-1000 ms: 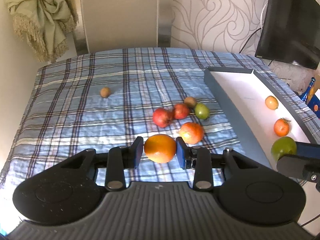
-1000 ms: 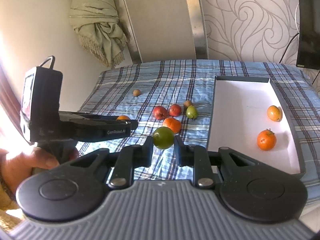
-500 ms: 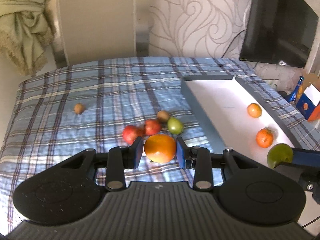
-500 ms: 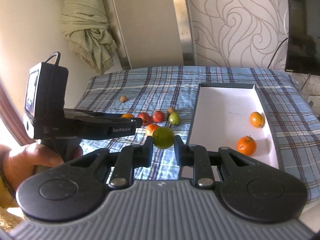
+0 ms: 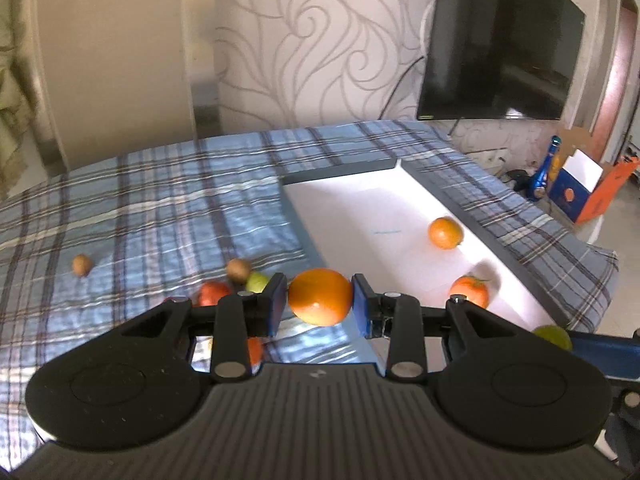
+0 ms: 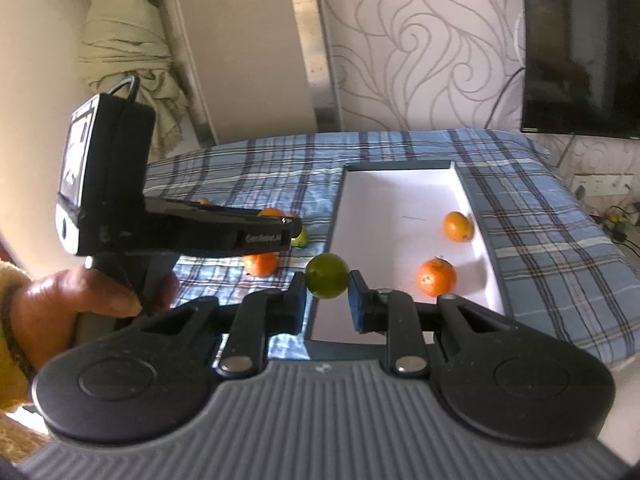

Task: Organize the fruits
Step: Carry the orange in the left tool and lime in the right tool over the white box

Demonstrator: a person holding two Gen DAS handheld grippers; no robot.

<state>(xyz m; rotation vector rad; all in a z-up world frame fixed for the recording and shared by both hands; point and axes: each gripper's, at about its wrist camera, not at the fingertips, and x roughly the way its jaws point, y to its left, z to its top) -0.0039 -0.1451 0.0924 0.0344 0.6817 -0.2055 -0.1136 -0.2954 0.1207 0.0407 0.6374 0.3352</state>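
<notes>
left gripper clamped on an orange, centre frame, just short of the white tray's near-left wall. right gripper clamped on a green fruit over the tray's near edge. both held high to clear the rim, likely for drop-in. two oranges in the tray already; loose fruit left on the plaid cloth.

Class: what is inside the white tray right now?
Two orange fruits lie inside the white tray: one farther back, one nearer. The gripper bodies hide its near end.
</notes>
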